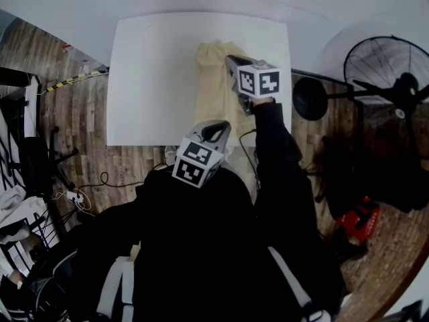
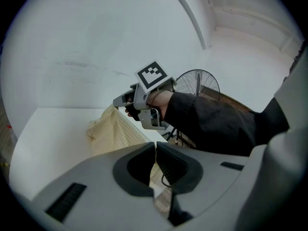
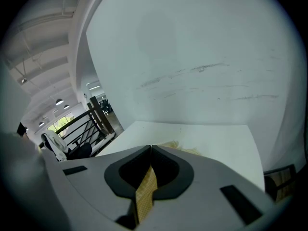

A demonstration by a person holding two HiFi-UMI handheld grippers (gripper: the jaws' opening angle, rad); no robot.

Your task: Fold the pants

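Cream checked pants (image 1: 214,89) lie lengthwise on the right part of the white table (image 1: 154,79), their near end hanging off the front edge. My right gripper (image 1: 230,59) is over the far end of the pants, shut on a strip of the cloth (image 3: 144,191) that shows between its jaws. My left gripper (image 1: 220,127) is at the table's near edge, its jaws together on a fold of the pants (image 2: 155,174). In the left gripper view the right gripper (image 2: 118,101) lifts the fabric (image 2: 115,131) off the table.
A black standing fan (image 1: 385,66) is on the floor right of the table. Cables and a power strip (image 1: 77,196) lie on the wooden floor at the left, beside black stands (image 1: 27,133). A railing (image 3: 91,124) shows beyond the table.
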